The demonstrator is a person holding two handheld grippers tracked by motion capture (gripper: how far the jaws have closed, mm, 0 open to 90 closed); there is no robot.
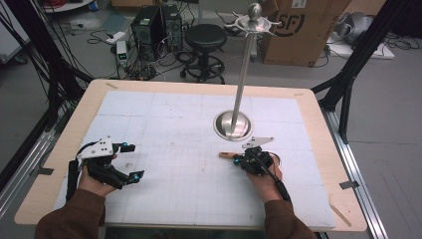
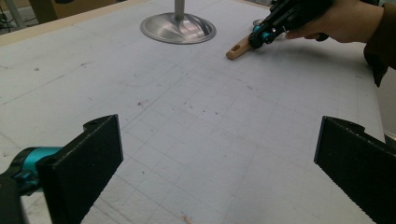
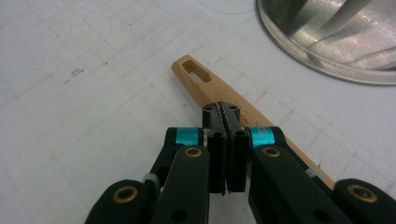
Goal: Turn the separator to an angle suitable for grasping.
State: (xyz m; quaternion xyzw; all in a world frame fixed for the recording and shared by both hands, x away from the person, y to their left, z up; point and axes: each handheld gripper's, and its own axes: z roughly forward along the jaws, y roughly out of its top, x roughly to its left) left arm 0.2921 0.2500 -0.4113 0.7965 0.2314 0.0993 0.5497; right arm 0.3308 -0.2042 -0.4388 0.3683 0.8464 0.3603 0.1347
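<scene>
The left gripper waits over the bare white surface, fingers wide apart, holding nothing. The right gripper has its fingers shut tight above the wooden handle (lying flat beside the metal stand). Lifting and hanging seem left.

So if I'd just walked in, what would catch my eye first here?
Probably the tall shiny metal stand, rising from its round base toward the far right of the white gridded mat. Next, just in front of that base, the right claw, jaws together over a wooden handle with a slot at its end. The left claw waits wide open at the near left.
</scene>
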